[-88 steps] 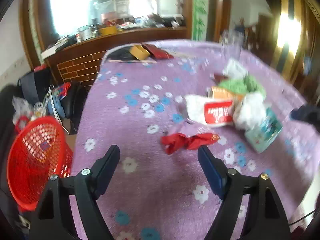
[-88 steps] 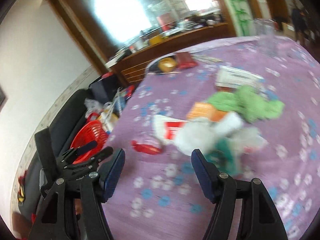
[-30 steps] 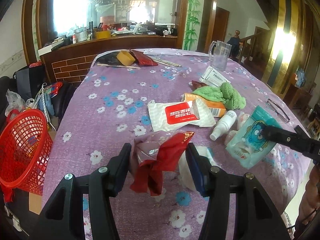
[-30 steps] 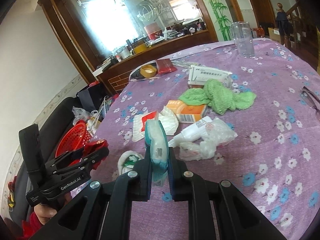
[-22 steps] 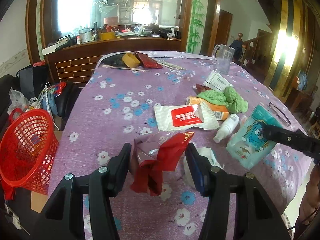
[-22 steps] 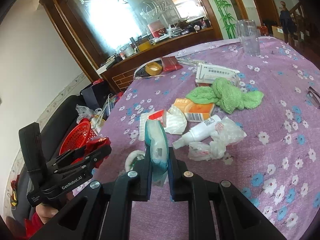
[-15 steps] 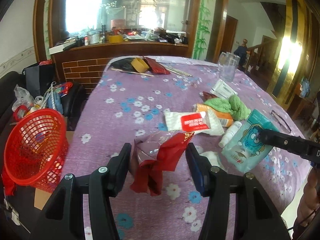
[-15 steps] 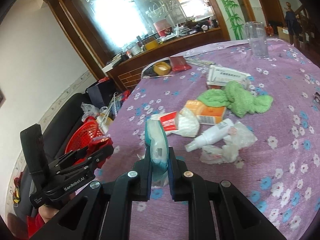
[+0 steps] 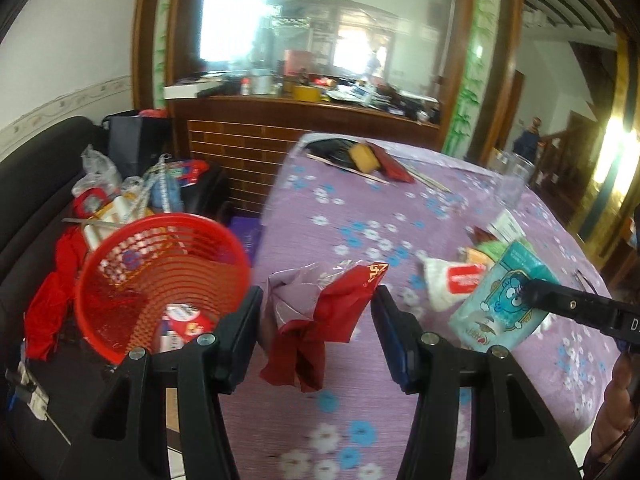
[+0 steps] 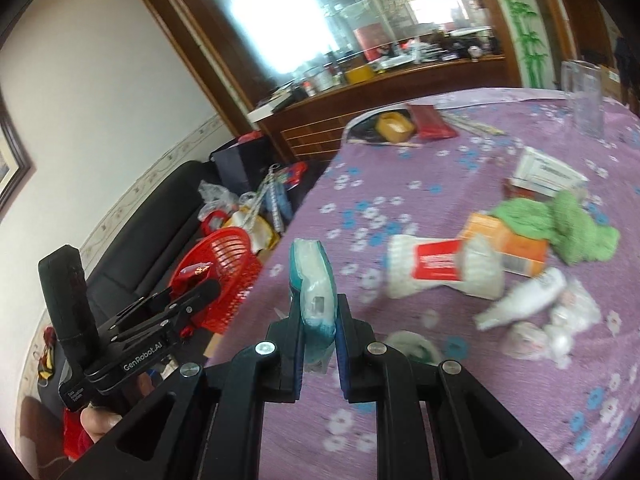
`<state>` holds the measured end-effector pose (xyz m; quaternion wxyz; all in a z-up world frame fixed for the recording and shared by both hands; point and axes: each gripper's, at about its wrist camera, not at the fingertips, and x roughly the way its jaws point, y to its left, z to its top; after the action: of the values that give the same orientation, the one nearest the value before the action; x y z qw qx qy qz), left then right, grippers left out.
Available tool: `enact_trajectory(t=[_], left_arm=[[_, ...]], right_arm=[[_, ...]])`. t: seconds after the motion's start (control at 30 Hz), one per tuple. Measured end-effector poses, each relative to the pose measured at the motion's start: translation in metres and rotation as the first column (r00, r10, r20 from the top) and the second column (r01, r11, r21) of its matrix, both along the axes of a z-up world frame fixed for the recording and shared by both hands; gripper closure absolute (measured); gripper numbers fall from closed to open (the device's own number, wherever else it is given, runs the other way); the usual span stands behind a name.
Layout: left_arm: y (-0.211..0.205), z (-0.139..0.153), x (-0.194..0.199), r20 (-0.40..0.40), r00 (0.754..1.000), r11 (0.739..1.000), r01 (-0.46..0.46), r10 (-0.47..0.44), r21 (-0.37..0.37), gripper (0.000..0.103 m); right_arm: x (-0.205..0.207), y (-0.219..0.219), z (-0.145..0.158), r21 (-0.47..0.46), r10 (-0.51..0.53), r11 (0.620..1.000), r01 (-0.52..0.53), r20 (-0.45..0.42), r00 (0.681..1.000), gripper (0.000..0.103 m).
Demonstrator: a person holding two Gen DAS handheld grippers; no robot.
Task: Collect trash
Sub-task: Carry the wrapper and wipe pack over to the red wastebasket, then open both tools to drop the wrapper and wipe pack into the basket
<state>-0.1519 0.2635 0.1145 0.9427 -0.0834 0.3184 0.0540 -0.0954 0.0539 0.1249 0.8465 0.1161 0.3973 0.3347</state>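
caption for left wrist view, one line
Left gripper holding red wrapper near the red basket beside the table.

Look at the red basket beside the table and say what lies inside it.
Inside the red basket, a red-and-white packet lies at the bottom, seen from the left wrist view. The near wall and the left gripper cover the rest of the bottom.

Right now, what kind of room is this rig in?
Likely a home dining or living room: a table under a purple floral cloth, a dark sofa along the wall, and a wooden counter cluttered with kitchenware.
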Motion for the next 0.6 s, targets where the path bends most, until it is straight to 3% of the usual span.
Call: enact_trajectory(t=[0.6], left_arm=[[0.097,-0.002,-0.013,-0.024,0.984,0.984,-0.175,0.175,0.027,0.049]], right_arm=[[0.033,0.122,0.011,0.038,0.168,0.985,-0.167,-0.026,0.985,0.088]])
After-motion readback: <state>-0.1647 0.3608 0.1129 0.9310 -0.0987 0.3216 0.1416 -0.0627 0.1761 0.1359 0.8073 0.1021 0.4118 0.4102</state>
